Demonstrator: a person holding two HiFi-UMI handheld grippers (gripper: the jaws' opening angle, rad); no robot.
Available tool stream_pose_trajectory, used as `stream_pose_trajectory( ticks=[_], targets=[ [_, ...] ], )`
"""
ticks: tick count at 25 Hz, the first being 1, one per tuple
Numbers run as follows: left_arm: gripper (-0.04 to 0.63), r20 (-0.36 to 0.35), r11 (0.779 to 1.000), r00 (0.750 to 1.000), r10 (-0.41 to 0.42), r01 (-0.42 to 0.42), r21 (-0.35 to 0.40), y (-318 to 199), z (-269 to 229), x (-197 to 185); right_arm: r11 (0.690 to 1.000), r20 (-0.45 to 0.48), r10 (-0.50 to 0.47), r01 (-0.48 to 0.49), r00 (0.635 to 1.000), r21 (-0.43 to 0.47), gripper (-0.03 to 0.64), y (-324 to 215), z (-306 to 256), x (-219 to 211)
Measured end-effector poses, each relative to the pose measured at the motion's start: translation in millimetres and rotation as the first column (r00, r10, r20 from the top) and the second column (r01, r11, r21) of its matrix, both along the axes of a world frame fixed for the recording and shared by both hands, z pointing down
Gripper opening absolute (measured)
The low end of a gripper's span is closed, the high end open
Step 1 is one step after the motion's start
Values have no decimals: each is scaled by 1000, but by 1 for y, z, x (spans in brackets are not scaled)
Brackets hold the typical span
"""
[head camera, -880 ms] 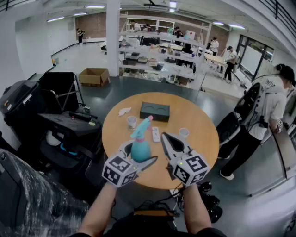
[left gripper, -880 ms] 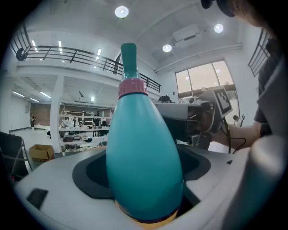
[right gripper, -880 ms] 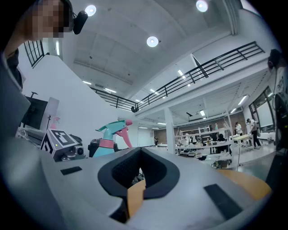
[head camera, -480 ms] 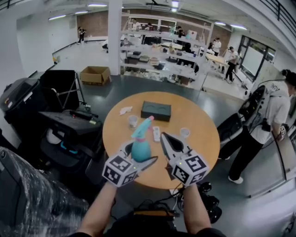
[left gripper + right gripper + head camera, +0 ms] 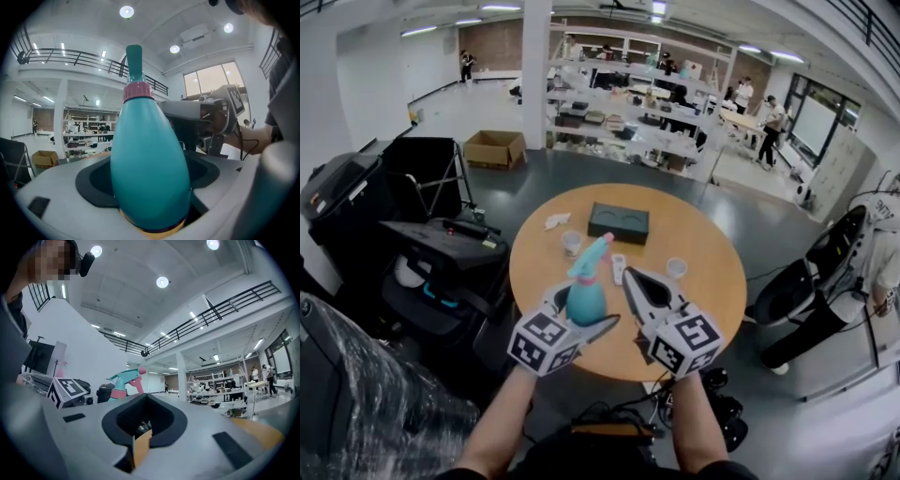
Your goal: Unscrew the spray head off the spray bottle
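A teal spray bottle (image 5: 585, 302) stands upright over the front of the round wooden table (image 5: 712, 281), with my left gripper (image 5: 584, 315) shut on its wide body. Its teal spray head (image 5: 590, 255) has a pink nozzle tip, and a pink collar (image 5: 138, 91) sits at the neck. In the left gripper view the bottle's body (image 5: 150, 168) fills the space between the pads. My right gripper (image 5: 631, 276) hovers just right of the bottle, apart from it, shut with nothing in it. From the right gripper view the spray head (image 5: 124, 380) shows at the left, beyond the closed jaws.
On the table lie a dark rectangular tray (image 5: 618, 223), two small cups (image 5: 571, 243) (image 5: 676, 267), a white remote-like piece (image 5: 618, 270) and crumpled paper (image 5: 553, 222). Black cases and a cart (image 5: 441, 253) stand at the left. A person (image 5: 872, 272) is at the right edge.
Both grippers and the bottle have kept still. The person in white at the right has walked away toward the picture's right edge.
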State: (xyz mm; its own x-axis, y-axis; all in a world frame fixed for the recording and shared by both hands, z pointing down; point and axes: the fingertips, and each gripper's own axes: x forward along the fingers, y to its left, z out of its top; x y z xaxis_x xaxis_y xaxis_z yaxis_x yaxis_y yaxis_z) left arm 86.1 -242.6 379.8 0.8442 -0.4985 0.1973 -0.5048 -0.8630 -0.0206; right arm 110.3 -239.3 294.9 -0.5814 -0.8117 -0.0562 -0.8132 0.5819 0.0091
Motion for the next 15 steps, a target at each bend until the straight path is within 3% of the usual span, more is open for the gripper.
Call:
stream_pose_trajectory(
  ticks=[6,9,11,15],
  targets=[
    [420,0,1000,1000,-10,10,21,-4,-3,-4,990,60,-138,139,989,-14,14,10,-8,-24],
    [420,5,999,1000,-7,7,34,-3,-5,-5,973,77,-226,229,971,-35,107,18,-13,-39],
    [420,14,999,1000,-12,11,51,-3,-6,-5,964,55,-257,260,965,-51,147,21,-14,-48],
    [420,55,995,997,-49,44,87,0,-5,-6,962,2,-262,261,965,-78,147,21,-9,-63]
  ],
)
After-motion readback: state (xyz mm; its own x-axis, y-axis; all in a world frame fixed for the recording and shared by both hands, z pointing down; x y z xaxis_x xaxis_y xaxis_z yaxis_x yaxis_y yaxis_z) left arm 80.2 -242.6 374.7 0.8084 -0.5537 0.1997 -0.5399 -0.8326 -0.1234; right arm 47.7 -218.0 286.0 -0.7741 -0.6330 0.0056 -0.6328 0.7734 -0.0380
